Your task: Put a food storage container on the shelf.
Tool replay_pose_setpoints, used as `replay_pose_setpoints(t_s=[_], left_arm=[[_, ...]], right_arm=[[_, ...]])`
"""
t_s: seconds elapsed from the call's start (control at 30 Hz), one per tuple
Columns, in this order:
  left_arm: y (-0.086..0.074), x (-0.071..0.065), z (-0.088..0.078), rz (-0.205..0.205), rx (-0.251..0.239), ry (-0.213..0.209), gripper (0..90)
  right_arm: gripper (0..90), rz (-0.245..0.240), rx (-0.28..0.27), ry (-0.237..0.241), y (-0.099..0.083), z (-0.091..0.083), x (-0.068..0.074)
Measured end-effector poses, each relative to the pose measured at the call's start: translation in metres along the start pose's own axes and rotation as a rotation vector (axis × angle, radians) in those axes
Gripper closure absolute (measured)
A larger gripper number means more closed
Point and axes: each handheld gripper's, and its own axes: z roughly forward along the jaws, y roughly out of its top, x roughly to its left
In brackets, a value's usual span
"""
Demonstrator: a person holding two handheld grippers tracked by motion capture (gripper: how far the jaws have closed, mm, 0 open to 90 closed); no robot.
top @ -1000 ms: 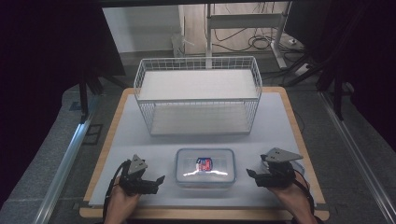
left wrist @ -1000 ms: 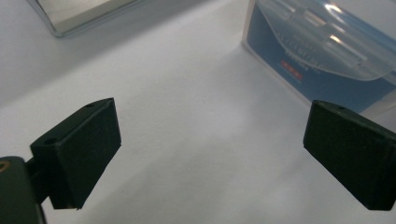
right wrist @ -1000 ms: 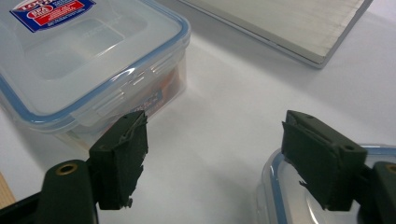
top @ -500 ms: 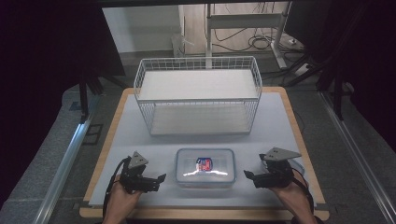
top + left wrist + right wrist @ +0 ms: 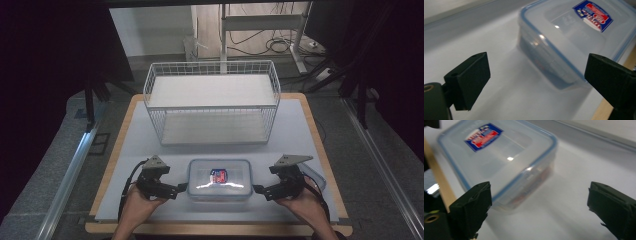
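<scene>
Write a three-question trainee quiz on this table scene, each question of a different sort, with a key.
1. True or false: the clear lidded container sits inside the white wire basket.
2. Which colour is the container lid's rim? A red, B blue, C green.
3. Fill in: the container lies ___ the left hand-held gripper and the right hand-held gripper.

Key: 1 false, it sits on the white mat; 2 B; 3 between.

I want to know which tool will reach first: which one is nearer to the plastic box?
Left, by a little. The left tool has its tips almost at the left end of the box. The right tool stands just off the right end, with a small gap.
</scene>
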Motion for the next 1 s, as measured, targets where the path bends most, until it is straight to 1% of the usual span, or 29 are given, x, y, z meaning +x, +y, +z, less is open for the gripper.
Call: replay_pose_setpoints(t_s=[0.03, 0.07, 0.1, 0.13, 0.17, 0.2, 0.27, 0.3, 0.33, 0.37, 0.4, 0.43, 0.47, 0.5, 0.53, 0.57, 0.6, 0.63, 0.7, 0.73, 0.77, 0.8, 0.83, 0.9, 0.97, 1.0], left_arm=[[0.003, 0.001, 0.005, -0.002, 0.010, -0.029, 8.1], [0.004, 0.002, 0.007, -0.005, 0.016, -0.040, 8.3], [0.004, 0.002, 0.007, -0.005, 0.016, -0.040, 8.9], [0.006, 0.003, 0.010, -0.006, 0.022, -0.052, 8.9], [0.008, 0.005, 0.015, -0.016, 0.024, -0.082, 9.7], [0.008, 0.005, 0.015, -0.016, 0.024, -0.082, 10.2], [0.010, 0.007, 0.020, -0.024, 0.027, -0.101, 10.4], [0.010, 0.008, 0.025, -0.047, 0.024, -0.136, 10.6], [0.010, 0.009, 0.026, -0.059, 0.019, -0.149, 10.6], [0.010, 0.010, 0.028, -0.070, 0.017, -0.164, 11.8], [0.010, 0.010, 0.028, -0.070, 0.017, -0.164, 11.9], [0.010, 0.011, 0.031, -0.089, 0.017, -0.196, 12.2], [0.010, 0.011, 0.031, -0.089, 0.017, -0.196, 12.6], [0.008, 0.011, 0.035, -0.103, 0.026, -0.242, 13.0], [0.008, 0.011, 0.035, -0.103, 0.026, -0.242, 12.7], [0.008, 0.010, 0.037, -0.116, 0.033, -0.257, 11.6], [0.007, 0.010, 0.039, -0.124, 0.035, -0.269, 11.1], [0.007, 0.009, 0.041, -0.142, 0.038, -0.279, 10.9], [0.007, 0.009, 0.041, -0.144, 0.039, -0.279, 10.9], [0.007, 0.009, 0.040, -0.147, 0.042, -0.280, 11.2], [0.006, 0.010, 0.040, -0.150, 0.041, -0.284, 11.6], [0.005, 0.010, 0.039, -0.155, 0.039, -0.287, 12.2], [0.003, 0.012, 0.038, -0.177, 0.034, -0.297, 14.4], [0.002, 0.016, 0.034, -0.198, 0.021, -0.312, 19.6], [-0.001, 0.018, 0.031, -0.212, 0.011, -0.328, 25.5], [-0.001, 0.018, 0.031, -0.212, 0.011, -0.328, 27.5]], right_arm=[[10.3, 0.017, 0.009, 0.028, 0.003, 0.004, 0.000], [11.7, 0.021, 0.012, 0.039, 0.004, 0.005, -0.001], [13.0, 0.031, 0.018, 0.046, 0.005, 0.007, -0.001], [13.0, 0.031, 0.018, 0.046, 0.005, 0.007, -0.001], [14.8, 0.050, 0.032, 0.072, 0.007, 0.013, -0.002], [14.8, 0.050, 0.032, 0.072, 0.007, 0.013, -0.002], [15.9, 0.067, 0.045, 0.093, 0.008, 0.019, -0.004], [17.3, 0.100, 0.041, 0.127, 0.010, 0.025, -0.007], [17.6, 0.120, 0.042, 0.141, 0.011, 0.028, -0.008], [17.9, 0.129, 0.043, 0.151, 0.012, 0.030, -0.009], [17.9, 0.129, 0.043, 0.151, 0.012, 0.030, -0.009], [18.4, 0.167, 0.058, 0.180, 0.014, 0.034, -0.011], [18.4, 0.167, 0.058, 0.180, 0.014, 0.034, -0.011], [19.4, 0.190, 0.063, 0.188, 0.015, 0.035, -0.014], [19.5, 0.212, 0.069, 0.200, 0.014, 0.036, -0.015], [19.5, 0.233, 0.075, 0.213, 0.013, 0.036, -0.016], [19.6, 0.247, 0.080, 0.226, 0.012, 0.037, -0.017], [20.0, 0.258, 0.079, 0.234, 0.011, 0.037, -0.018], [20.3, 0.263, 0.080, 0.244, 0.011, 0.037, -0.018], [21.1, 0.270, 0.083, 0.259, 0.011, 0.038, -0.018], [21.4, 0.273, 0.092, 0.285, 0.011, 0.040, -0.017], [19.5, 0.274, 0.101, 0.311, 0.011, 0.043, -0.014], [18.2, 0.274, 0.112, 0.298, 0.012, 0.045, -0.011], [24.6, 0.263, 0.098, 0.283, 0.013, 0.041, -0.012], [29.7, 0.282, 0.087, 0.299, 0.012, 0.039, -0.015], [29.7, 0.282, 0.087, 0.299, 0.012, 0.039, -0.015]])
